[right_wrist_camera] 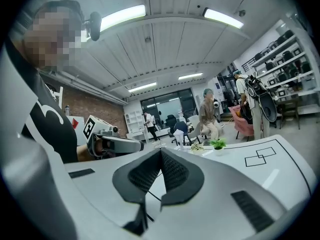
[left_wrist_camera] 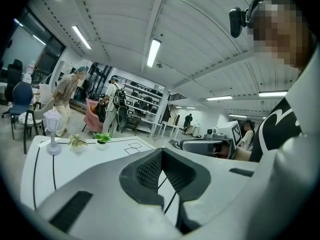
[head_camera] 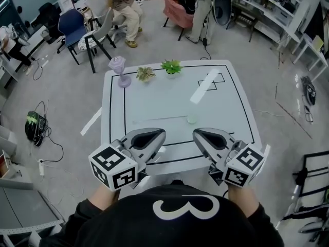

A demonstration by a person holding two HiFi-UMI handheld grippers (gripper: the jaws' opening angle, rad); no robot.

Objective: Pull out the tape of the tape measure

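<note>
While you hold both grippers at counter's [head_camera: 226, 102] near edge, head view: left gripper [head_camera: 157, 134] and right gripper [head_camera: 201, 134] side by side, jaws of each closed, nothing between. Tape measure [head_camera: 192, 119], small pale green, lies on counter just beyond right jaws' tips, apart from them; too small for detail.

Left gripper view: your jaws pressed together, empty; right gripper [left_wrist_camera: 186, 144] alongside, two potted plants [left_wrist_camera: 90, 139] at far edge. Tape measure not visible.

Right gripper view: jaws together, empty; left gripper [right_wrist_camera: 135, 145] beside. Tape measure not visible here either.
</note>
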